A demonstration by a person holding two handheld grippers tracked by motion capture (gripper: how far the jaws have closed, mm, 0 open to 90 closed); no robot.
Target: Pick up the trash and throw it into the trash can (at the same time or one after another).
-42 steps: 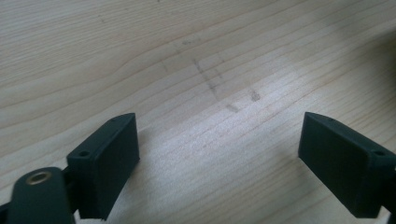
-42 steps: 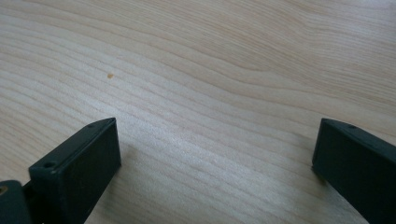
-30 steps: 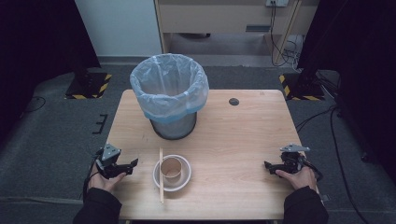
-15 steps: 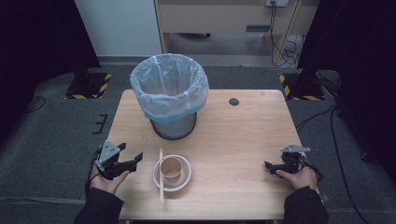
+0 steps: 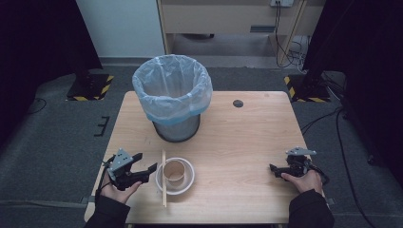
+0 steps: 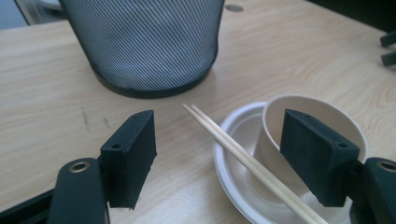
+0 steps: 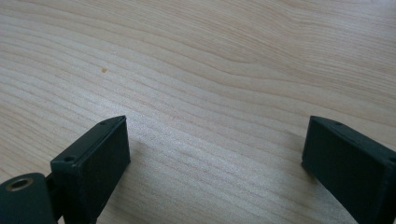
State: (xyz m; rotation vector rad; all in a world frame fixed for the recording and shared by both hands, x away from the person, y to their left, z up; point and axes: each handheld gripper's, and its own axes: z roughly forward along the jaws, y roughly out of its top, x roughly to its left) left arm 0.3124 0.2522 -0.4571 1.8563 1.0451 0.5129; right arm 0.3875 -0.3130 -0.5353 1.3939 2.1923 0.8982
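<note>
Both tongs (image 5: 146, 171) (image 5: 274, 168) low, jaws apart

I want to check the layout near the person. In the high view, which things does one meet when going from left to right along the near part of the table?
Left gripper → chopsticks → white bowl with the paper cup inside it → bare table → right gripper.

overhead cam + two close gripper cams
</note>
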